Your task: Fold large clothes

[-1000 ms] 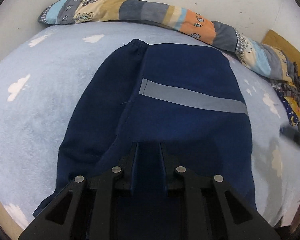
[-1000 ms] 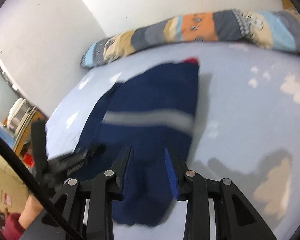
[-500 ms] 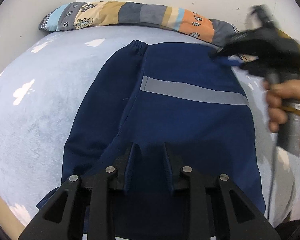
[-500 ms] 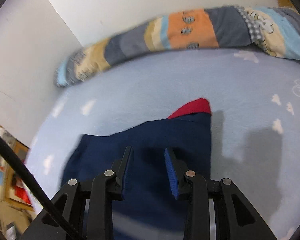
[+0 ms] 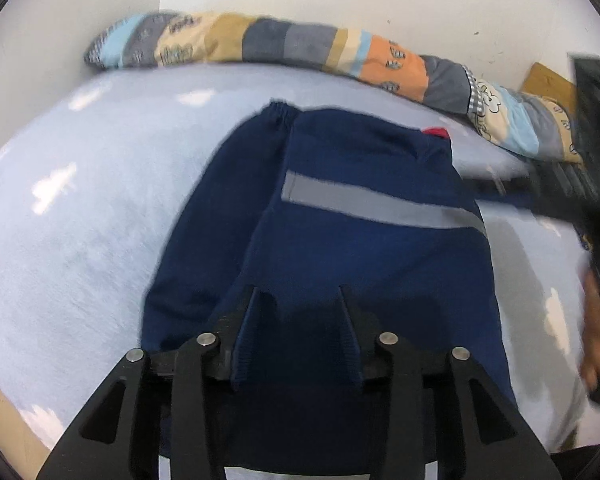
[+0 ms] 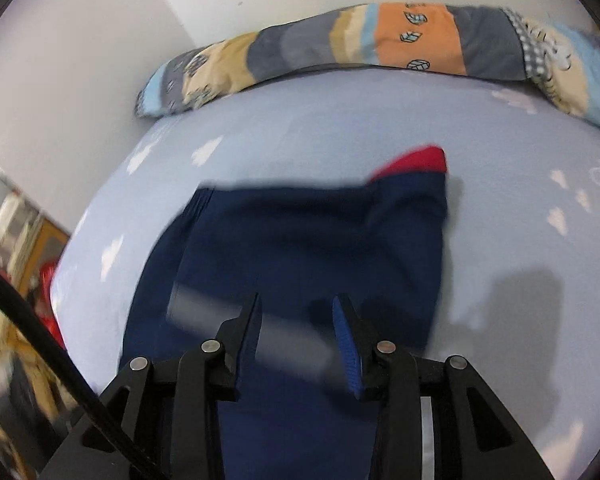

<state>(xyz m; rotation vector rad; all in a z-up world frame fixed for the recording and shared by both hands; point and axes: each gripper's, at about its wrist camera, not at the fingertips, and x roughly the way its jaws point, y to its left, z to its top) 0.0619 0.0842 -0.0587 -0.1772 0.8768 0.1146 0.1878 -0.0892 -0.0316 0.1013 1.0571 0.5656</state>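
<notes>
A navy garment [image 5: 364, 248] with a grey stripe [image 5: 380, 202] and a red inner edge [image 5: 436, 132] lies folded lengthwise on the light blue bed; it also shows in the right wrist view [image 6: 308, 248]. My left gripper [image 5: 300, 300] is open, hovering just above the garment's near end with nothing between the fingers. My right gripper [image 6: 296, 308] is open and empty above the garment near the grey stripe [image 6: 204, 308]. The right gripper's body shows blurred at the right edge of the left wrist view [image 5: 596, 200].
A long patchwork bolster [image 5: 300, 46] lies along the wall at the back of the bed, also in the right wrist view [image 6: 380, 44]. The cloud-print sheet [image 5: 80, 220] spreads left of the garment. A wooden board [image 5: 548, 80] stands at the far right corner.
The left gripper has opened wider and let the garment's near end lie flat. The right gripper has pulled back from the far red-edged corner toward the middle, still open.
</notes>
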